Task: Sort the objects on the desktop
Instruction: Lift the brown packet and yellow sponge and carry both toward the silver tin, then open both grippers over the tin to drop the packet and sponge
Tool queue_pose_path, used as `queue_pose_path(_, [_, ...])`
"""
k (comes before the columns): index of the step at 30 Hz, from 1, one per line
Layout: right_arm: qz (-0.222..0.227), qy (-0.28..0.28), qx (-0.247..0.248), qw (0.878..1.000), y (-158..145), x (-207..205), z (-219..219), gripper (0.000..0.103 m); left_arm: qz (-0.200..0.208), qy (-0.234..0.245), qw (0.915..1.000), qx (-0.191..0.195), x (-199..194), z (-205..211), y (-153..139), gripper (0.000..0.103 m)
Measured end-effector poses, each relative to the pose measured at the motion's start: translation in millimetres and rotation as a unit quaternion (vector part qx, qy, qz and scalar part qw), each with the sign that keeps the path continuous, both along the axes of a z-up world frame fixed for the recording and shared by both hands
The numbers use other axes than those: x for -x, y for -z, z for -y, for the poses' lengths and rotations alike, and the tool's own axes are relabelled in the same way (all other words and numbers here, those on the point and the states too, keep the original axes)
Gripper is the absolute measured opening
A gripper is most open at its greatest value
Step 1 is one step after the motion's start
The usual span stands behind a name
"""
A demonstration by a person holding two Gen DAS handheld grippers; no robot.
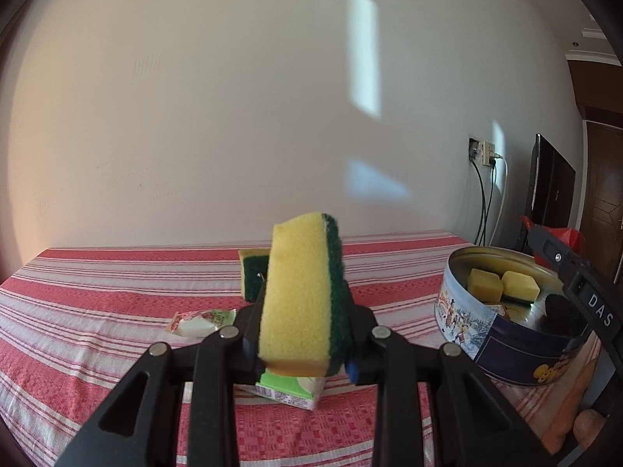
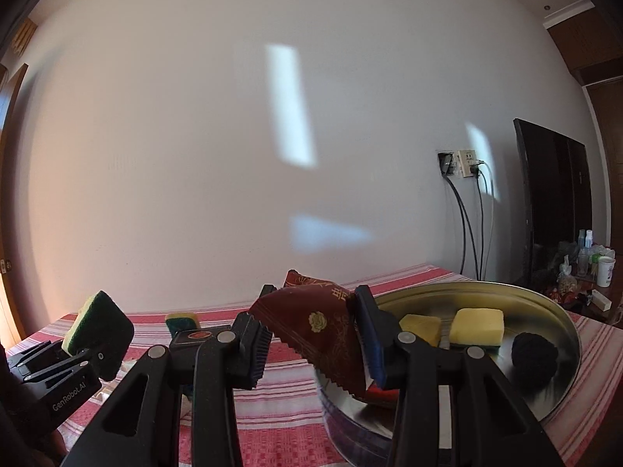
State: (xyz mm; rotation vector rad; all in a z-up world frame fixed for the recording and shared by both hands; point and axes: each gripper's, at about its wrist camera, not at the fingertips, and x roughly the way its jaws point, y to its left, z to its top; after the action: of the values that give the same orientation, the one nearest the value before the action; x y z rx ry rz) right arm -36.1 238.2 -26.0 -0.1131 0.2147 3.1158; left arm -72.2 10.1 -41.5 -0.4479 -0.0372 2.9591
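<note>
We see the striped red-and-white tablecloth (image 1: 117, 303) running under everything, its near edge cut off by the frame. On it, to the right, sits the round biscuit tin (image 1: 502, 334), lid off; inside it lie two yellow sponge pieces (image 2: 476, 326) side by side, a dark round ball (image 2: 534, 354) (too dim for us to name more closely) and some packets largely hidden by the tin wall.

Our left gripper (image 1: 305, 311) is clenched on a yellow-and-green scouring sponge (image 1: 301, 292), pads pressing the yellow face on one side and the green scouring layer on the other. The sponge stands nearly upright above the cloth, its long axis vertical and leaning slightly right, green layer to the right. Beneath it a green-and-white carton (image 1: 292, 387) lies on the cloth, mostly covered by sponge and gripper.

Our right gripper (image 2: 311, 334) pinches a dark red snack packet (image 2: 315, 319) with a gold flower print, held over the tin's near rim; its serrated edge slants down to the right, and its lower corner is hidden behind the right finger.

Farther back another sponge (image 1: 253, 276) stands on edge, half hidden, and a small red-and-white sachet (image 1: 202, 321) lies flat to the left.
</note>
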Motion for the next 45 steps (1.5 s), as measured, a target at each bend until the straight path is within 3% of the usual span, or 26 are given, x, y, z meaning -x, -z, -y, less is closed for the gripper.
queue_pose_path(14, [-0.019, 0.110, -0.046, 0.993, -5.8, -5.5, -37.6, 0.043, -0.002, 0.076, 0.9967, 0.028, 13.5, -73.6, -1.9, 0.029])
queue_pose_path(23, [0.010, 0.173, -0.015, 0.985, -2.8, -3.6, -79.3, 0.043, -0.004, 0.098, 0.9946, 0.034, 18.2, -106.1, -1.1, 0.029])
queue_pose_path(33, [0.032, 0.215, -0.024, 0.976, -3.0, 6.0, -98.5, 0.043, -0.013, 0.128, 0.9895, 0.066, 24.6, -159.8, 0.3, 0.029])
queue_pose_path(41, [0.049, 0.206, -0.030, 0.977, -2.4, 14.7, -98.5, 0.044, -0.001, 0.135, 0.9846, 0.111, 30.8, -194.7, 3.7, 0.029])
queue_pose_path(45, [0.066, 0.205, -0.023, 0.976, -0.6, 20.0, -102.6, 0.044, 0.017, 0.131, 0.9849, 0.112, 38.6, -198.5, 5.1, 0.029])
